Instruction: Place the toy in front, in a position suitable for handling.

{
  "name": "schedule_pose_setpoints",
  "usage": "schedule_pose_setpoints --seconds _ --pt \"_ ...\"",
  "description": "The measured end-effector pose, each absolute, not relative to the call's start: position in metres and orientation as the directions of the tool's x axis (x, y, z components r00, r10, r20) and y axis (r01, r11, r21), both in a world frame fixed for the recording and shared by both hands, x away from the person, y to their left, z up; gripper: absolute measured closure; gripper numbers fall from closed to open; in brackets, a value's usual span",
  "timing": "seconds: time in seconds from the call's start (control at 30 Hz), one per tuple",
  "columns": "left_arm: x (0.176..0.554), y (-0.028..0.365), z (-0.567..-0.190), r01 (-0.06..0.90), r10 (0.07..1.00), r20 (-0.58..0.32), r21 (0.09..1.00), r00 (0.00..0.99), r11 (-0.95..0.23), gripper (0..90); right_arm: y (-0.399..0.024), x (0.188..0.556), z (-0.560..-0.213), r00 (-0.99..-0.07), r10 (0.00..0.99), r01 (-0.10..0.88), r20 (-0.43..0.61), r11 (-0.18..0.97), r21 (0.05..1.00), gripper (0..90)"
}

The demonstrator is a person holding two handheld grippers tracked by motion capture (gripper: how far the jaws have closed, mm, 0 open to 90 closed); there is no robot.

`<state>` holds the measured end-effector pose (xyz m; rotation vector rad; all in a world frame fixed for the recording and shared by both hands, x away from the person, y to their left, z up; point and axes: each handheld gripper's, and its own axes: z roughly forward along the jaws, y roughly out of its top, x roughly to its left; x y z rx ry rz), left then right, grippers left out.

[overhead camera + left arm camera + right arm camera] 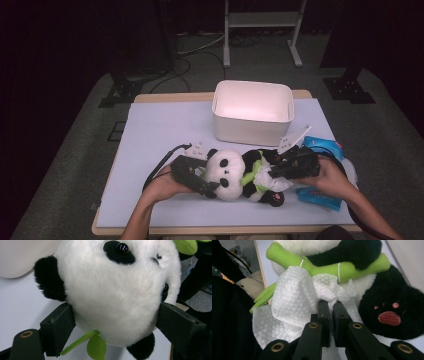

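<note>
A black-and-white panda plush (pixel 235 175) lies on its back near the table's front edge, hugging a green bamboo stick (pixel 332 266). My left gripper (pixel 212 176) comes in from the left. Its jaws press on both sides of the panda's head (pixel 117 285), which bulges between them. My right gripper (pixel 274 174) reaches in from the right and is shut on a crumpled white wipe (pixel 294 297). The wipe lies against the panda's white belly, just below the bamboo. A black foot with pink paw pads (pixel 392 312) sits beside the right gripper (pixel 330 312).
A white plastic bin (pixel 252 112) stands open behind the panda, at the back of the pale blue table mat (pixel 150 130). A blue wipes packet (pixel 322 146) lies by the right hand, near the table's right edge. Floor and stand legs lie beyond the table.
</note>
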<state>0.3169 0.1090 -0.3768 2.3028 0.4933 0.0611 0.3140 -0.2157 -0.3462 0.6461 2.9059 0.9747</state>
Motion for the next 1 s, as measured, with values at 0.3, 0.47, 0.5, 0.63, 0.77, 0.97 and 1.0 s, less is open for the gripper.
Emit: schedule_pose_setpoints --seconds 0.3,0.47,0.5,0.63,0.77,0.97,1.0 --pt "0.317 0.109 -0.378 0.330 0.365 -0.102 0.690 0.925 -0.644 15.6 -0.214 0.315 -0.350 -0.915 0.389 0.376 0.105 0.731 0.570 85.7" --pt "0.318 0.109 -0.378 0.330 0.365 -0.101 0.686 0.926 -0.648 15.6 -0.212 0.321 -0.350 -0.911 0.400 0.384 0.102 0.731 0.564 85.7" --pt "0.317 0.109 -0.379 0.331 0.366 -0.101 0.685 0.925 -0.649 15.6 -0.212 0.326 -0.350 -0.912 0.399 0.381 0.098 0.731 0.566 85.7" --pt "0.317 0.109 -0.379 0.335 0.365 -0.107 0.683 0.925 -0.649 15.5 -0.211 0.333 -0.351 -0.904 0.415 0.396 0.103 0.724 0.564 85.7" --pt "0.316 0.108 -0.378 0.334 0.362 -0.108 0.679 0.926 -0.653 15.5 -0.210 0.342 -0.352 -0.893 0.435 0.419 0.113 0.714 0.561 85.8" --pt "0.316 0.108 -0.378 0.336 0.362 -0.110 0.680 0.926 -0.652 15.6 -0.209 0.356 -0.352 -0.886 0.447 0.433 0.119 0.710 0.556 85.8" --pt "0.316 0.108 -0.378 0.335 0.362 -0.109 0.679 0.926 -0.653 15.6 -0.209 0.359 -0.352 -0.882 0.455 0.443 0.124 0.707 0.552 85.8"
